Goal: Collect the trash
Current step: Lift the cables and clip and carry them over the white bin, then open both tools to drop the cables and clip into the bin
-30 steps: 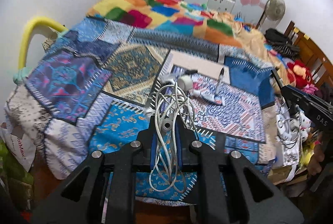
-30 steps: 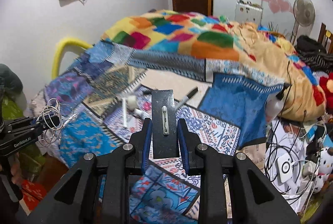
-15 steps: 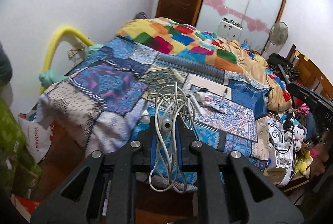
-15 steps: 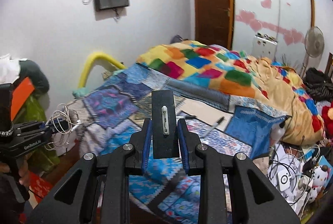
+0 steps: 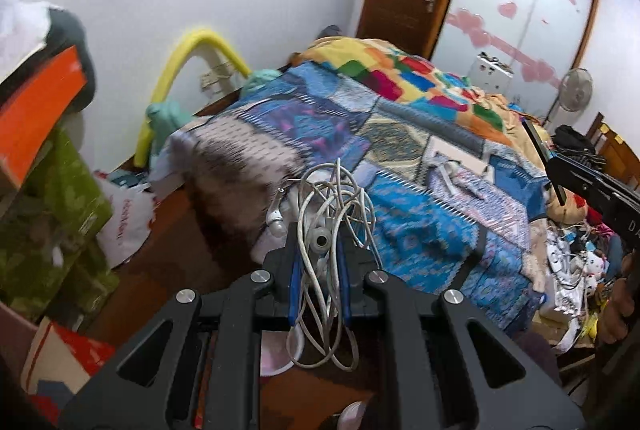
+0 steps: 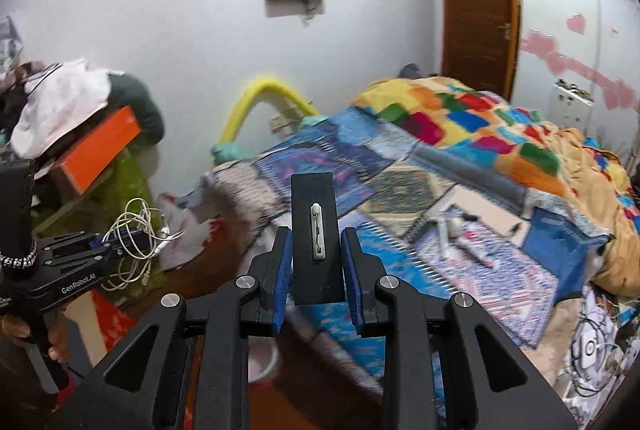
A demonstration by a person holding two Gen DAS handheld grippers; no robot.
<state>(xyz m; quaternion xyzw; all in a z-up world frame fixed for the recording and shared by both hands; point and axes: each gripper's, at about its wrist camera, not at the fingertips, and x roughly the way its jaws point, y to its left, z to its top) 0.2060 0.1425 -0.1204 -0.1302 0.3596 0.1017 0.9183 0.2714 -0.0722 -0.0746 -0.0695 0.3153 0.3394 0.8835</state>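
My left gripper (image 5: 319, 234) is shut on a tangle of white earphone cables (image 5: 332, 214), whose loops hang down between the fingers over the brown floor beside the bed. The same left gripper (image 6: 136, 242) with the white cables (image 6: 132, 230) shows at the left of the right wrist view. My right gripper (image 6: 316, 250) is shut on a flat black card (image 6: 316, 206) with a small white clip on it, held upright. In the left wrist view the right gripper (image 5: 560, 170) enters from the right edge. Pens and a white tube (image 6: 456, 230) lie on the bed.
A bed with a patchwork cover (image 5: 304, 126) and a colourful blanket (image 6: 460, 118) fills the middle. A yellow foam tube (image 5: 180, 70) stands by the wall. Green boxes and an orange box (image 5: 36, 102) are stacked at left, with a white plastic bag (image 5: 128, 218) on the floor. Clutter and cables (image 6: 592, 346) lie at right.
Both grippers have pulled back and leftward from over the bed, so the bed's corner, floor and boxes at left have come into view. Each still grips the same thing.
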